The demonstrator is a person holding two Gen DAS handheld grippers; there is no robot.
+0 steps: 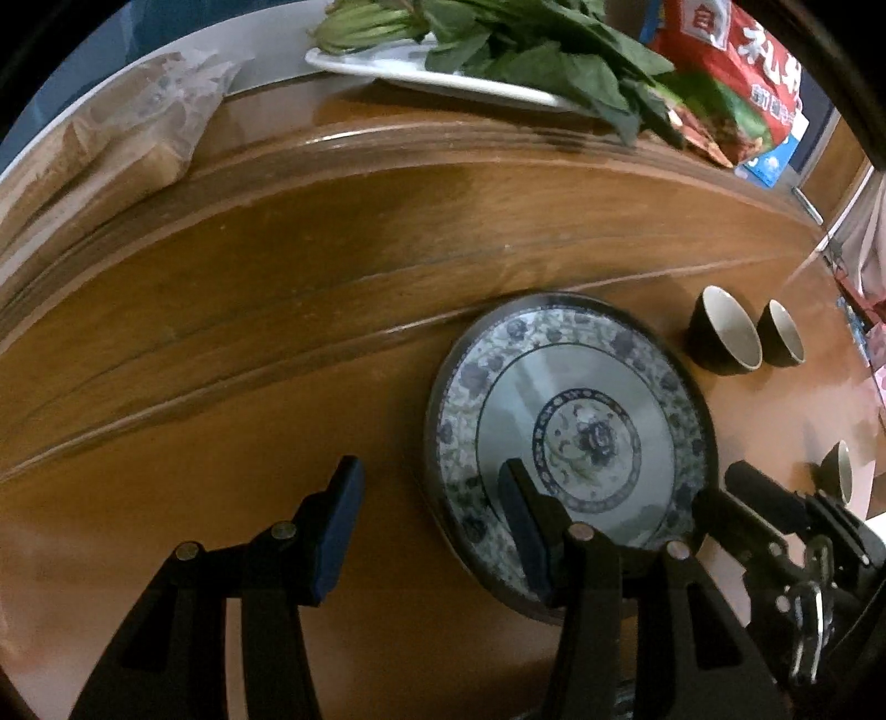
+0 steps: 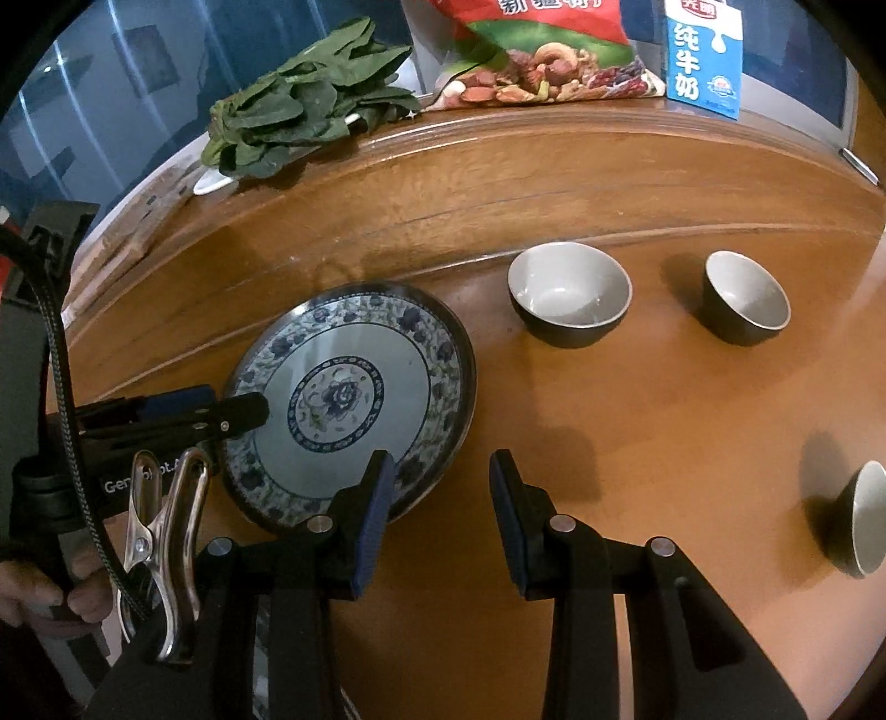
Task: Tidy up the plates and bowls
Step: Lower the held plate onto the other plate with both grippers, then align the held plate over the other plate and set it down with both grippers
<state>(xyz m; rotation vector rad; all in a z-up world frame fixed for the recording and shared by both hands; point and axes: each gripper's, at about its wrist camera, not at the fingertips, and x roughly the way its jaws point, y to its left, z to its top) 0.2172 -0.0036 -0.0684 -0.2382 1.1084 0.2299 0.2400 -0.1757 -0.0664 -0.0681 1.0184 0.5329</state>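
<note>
A blue-and-white patterned plate [image 1: 570, 443] [image 2: 354, 399] lies flat on the wooden table. My left gripper [image 1: 429, 526] is open and straddles the plate's left rim, with one finger over the plate and the other over bare wood. That inner finger [image 2: 243, 412] also shows in the right wrist view. My right gripper [image 2: 440, 515] is open at the plate's near right rim, its left finger over the rim and its right finger over the table. Neither gripper's pads press on the plate. Three dark bowls with pale insides stand to the right [image 2: 570, 293] [image 2: 745, 299] [image 2: 864, 515].
A raised wooden ledge at the back carries leafy greens [image 2: 299, 116] on a white dish, a red snack bag [image 2: 531, 50], a blue milk carton [image 2: 703, 55] and bagged bread [image 1: 122, 133]. A metal clip [image 2: 166, 531] hangs from the left gripper, which a hand [image 2: 33, 592] holds.
</note>
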